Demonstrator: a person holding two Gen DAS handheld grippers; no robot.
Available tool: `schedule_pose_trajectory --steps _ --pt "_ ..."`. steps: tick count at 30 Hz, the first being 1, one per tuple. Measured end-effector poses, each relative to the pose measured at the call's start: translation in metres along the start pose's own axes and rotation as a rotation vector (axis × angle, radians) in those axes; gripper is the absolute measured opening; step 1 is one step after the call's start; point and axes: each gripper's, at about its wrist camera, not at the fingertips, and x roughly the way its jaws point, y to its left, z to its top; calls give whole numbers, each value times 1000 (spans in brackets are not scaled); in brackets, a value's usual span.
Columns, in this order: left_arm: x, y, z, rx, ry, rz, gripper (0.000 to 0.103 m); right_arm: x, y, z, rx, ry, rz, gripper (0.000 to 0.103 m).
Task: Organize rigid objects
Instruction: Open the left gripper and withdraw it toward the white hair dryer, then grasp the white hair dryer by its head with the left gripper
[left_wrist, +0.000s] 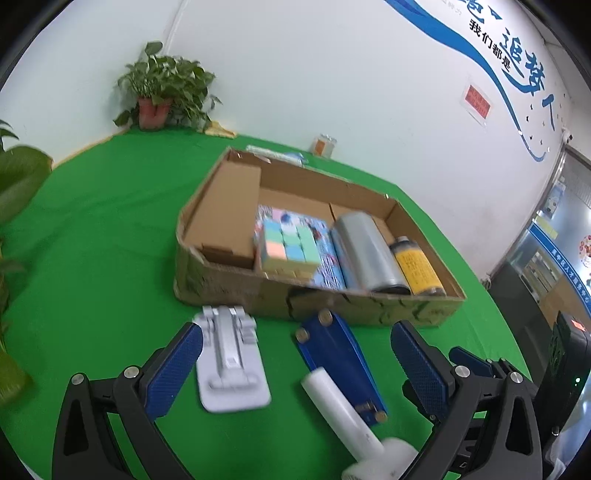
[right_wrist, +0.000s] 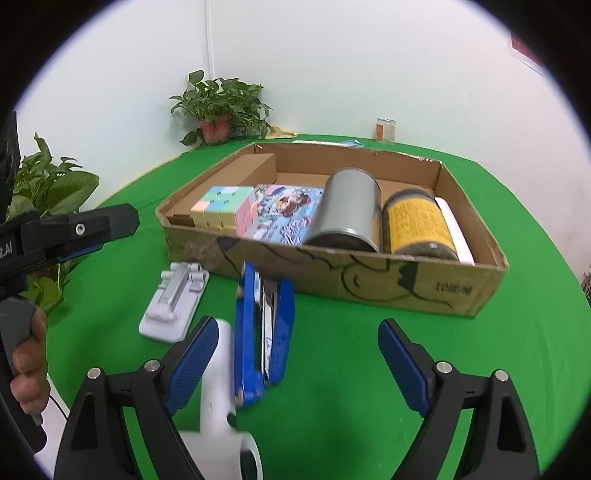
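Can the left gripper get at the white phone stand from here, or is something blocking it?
Probably yes. The left gripper is open and empty, and the white phone stand lies flat on the green cloth just inside its left finger, with nothing on top and the cardboard box behind it.

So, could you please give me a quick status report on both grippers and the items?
Left gripper open, empty. Right gripper open, empty. Phone stand, blue stapler, white fan outside the box on the cloth. Nothing blocking.

You'll see a potted plant (right_wrist: 221, 110) in the bench's (right_wrist: 351, 350) far corner against the white wall (right_wrist: 332, 55). A small glass jar (right_wrist: 386, 129) stands well right of the plant, by that wall.
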Motion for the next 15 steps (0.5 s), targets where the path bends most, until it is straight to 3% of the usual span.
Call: schedule_pose_trajectory --steps 5,10,15 --pt "11 -2 -17 -24 71 -51 103 -11 -1 -17 -3 1 42 88" --pt "33 -2 -42 -67 233 -163 102 -33 0 -47 -26 -5 178 88" --pt "58 -1 -67 -136 361 -259 101 -30 9 -78 -56 73 276 87"
